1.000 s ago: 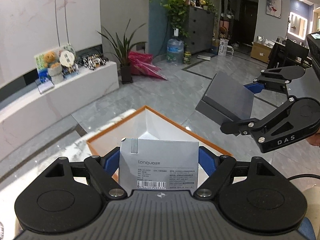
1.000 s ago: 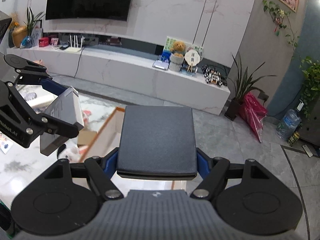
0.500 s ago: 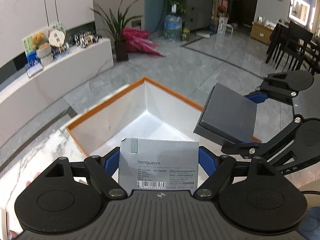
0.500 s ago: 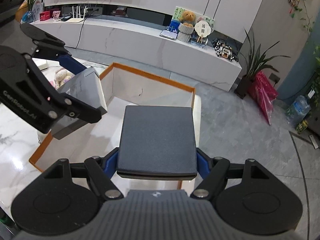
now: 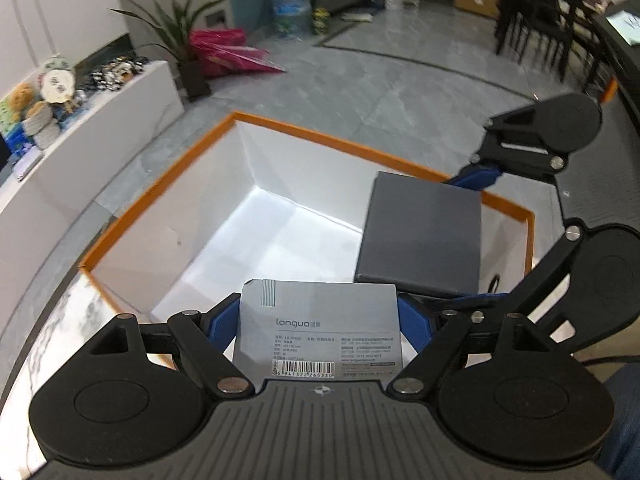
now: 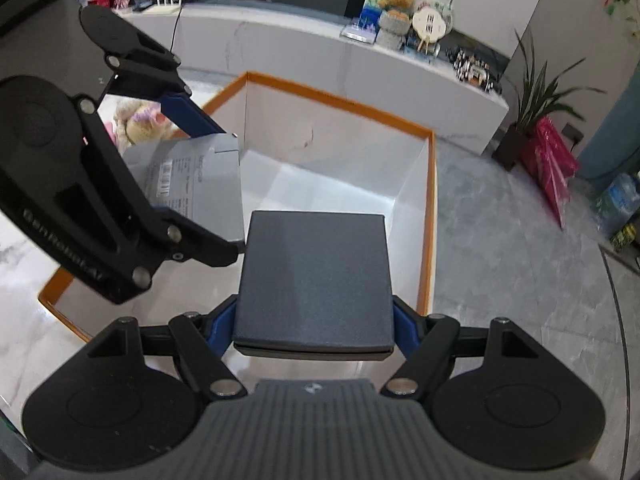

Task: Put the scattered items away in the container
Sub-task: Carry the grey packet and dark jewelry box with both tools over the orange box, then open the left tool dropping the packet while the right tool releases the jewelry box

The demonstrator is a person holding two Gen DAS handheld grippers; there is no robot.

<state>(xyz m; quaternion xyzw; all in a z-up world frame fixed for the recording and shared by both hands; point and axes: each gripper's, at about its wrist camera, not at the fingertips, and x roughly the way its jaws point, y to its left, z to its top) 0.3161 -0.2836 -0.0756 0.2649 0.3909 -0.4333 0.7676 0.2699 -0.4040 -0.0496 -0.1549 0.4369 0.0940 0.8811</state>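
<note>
I have lowered both hands: the white box with the orange rim (image 5: pixel 360 148), which was small and far a second ago, now fills the middle of both frames. The left gripper (image 5: pixel 320 322) has its jaws pinching the light grey carton (image 5: pixel 318 332). The right gripper (image 6: pixel 314 318) has its jaws pinching the dark flat case (image 6: pixel 316 276). Both items hang above the empty inside of the box, so I judge that releasing them comes next. A plush toy (image 6: pixel 140 122) waits on the surface at upper left.
</note>
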